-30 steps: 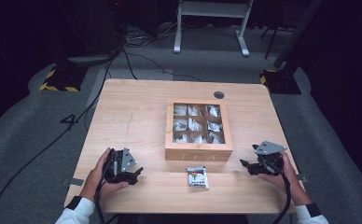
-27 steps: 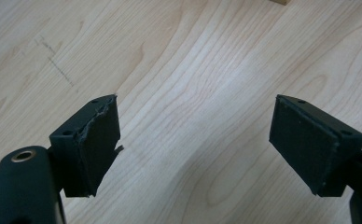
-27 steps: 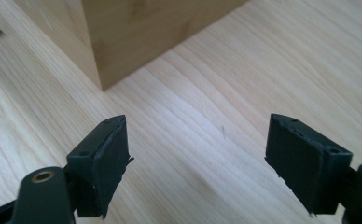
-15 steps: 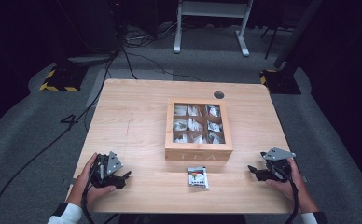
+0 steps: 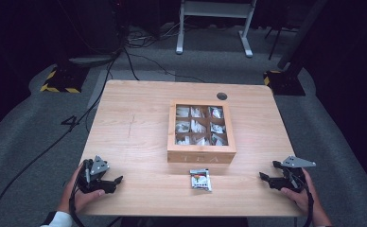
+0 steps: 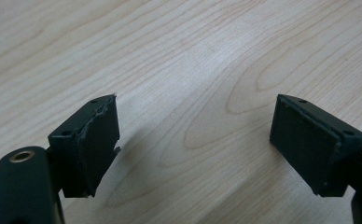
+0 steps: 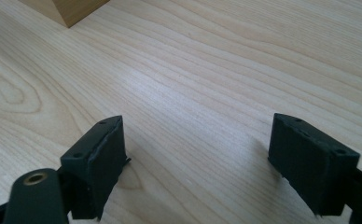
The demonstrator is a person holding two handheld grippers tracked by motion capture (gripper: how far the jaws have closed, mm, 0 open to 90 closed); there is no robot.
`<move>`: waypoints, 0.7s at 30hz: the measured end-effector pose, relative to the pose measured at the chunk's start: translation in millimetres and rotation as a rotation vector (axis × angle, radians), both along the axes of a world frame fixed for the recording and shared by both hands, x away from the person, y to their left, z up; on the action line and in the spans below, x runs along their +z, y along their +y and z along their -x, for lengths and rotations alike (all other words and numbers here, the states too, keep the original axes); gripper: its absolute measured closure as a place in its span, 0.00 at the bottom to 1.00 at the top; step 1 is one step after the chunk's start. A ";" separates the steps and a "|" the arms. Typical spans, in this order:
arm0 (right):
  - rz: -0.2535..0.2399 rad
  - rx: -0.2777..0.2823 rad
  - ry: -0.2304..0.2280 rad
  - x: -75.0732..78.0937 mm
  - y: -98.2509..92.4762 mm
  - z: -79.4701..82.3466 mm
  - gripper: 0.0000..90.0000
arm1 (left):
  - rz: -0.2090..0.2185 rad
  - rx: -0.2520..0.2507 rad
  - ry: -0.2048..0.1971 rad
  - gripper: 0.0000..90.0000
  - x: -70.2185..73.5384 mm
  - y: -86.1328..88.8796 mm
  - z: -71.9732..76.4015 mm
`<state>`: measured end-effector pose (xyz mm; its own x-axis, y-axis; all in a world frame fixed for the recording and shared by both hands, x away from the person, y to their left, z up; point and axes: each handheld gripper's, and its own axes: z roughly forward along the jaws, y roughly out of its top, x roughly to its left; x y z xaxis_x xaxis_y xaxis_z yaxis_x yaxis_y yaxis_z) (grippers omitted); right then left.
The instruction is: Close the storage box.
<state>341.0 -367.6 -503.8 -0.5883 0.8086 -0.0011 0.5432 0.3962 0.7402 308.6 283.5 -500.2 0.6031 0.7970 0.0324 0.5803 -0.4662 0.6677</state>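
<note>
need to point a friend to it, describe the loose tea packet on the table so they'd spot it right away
Start at the wooden tea box with nine compartments, middle of the wooden table. Just in front of its near wall lies one small tea packet, flat on bare wood. Unlike the sachets in the box, it lies alone outside.

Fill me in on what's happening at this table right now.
A person sits at a wooden table with a two-jaw gripper in each hand. The left gripper and the right gripper both rest low near the front edge, jaws open, holding nothing. Between them lies a small tea bag packet, untouched, just in front of a wooden tea box whose nine compartments hold more packets. Nothing is being gripped at this moment.
</note>
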 end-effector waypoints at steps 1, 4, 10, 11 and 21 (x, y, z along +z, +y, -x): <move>0.001 0.001 0.000 0.0 -0.2 0.3 0.21 | 0.032 0.010 0.019 0.18 -1.5 0.7 -0.5; 0.002 0.001 -0.001 -0.1 -0.1 0.4 0.21 | 0.058 0.014 0.009 0.16 -4.5 1.7 -0.6; 0.002 0.001 -0.001 -0.1 -0.1 0.4 0.21 | 0.056 0.015 0.006 0.16 -4.7 1.3 -1.3; 0.002 0.001 0.000 -0.1 0.0 0.5 0.21 | 0.059 0.016 0.005 0.16 -4.9 1.2 -1.5; 0.002 -0.006 -0.001 -0.1 0.1 0.4 0.21 | 0.057 0.010 0.009 0.15 -4.7 1.3 -2.6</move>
<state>340.6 -367.5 -503.9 -0.5835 0.8121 -0.0034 0.5449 0.3946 0.7398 311.2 284.7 -504.9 0.5950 0.8035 -0.0187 0.5911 -0.4218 0.6875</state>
